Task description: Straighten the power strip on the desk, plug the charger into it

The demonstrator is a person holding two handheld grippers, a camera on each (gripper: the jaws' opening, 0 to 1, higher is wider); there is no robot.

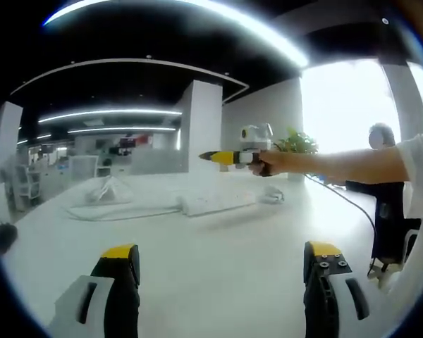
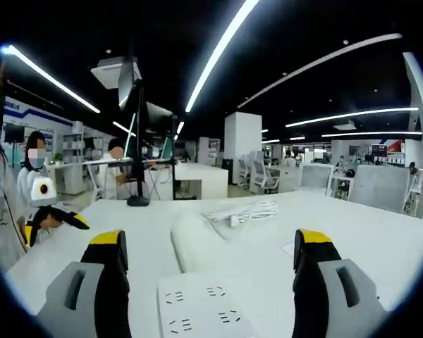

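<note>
White power strip [image 2: 201,306] on desk [image 2: 366,232], between right gripper's [image 2: 210,250] spread jaws.

Soft, hazy frames (window [image 1: 345,105] blown out), ceiling strips [image 2: 218,49] glaring.

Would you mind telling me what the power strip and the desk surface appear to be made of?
The power strip looks like white moulded plastic with a matte finish: crisp slotted sockets and one even colour. The desk seems a smooth white laminate or painted board, with a soft sheen from the ceiling lights; the exact material is unclear. The white cable on it looks rubbery or plastic-sheathed.
</note>
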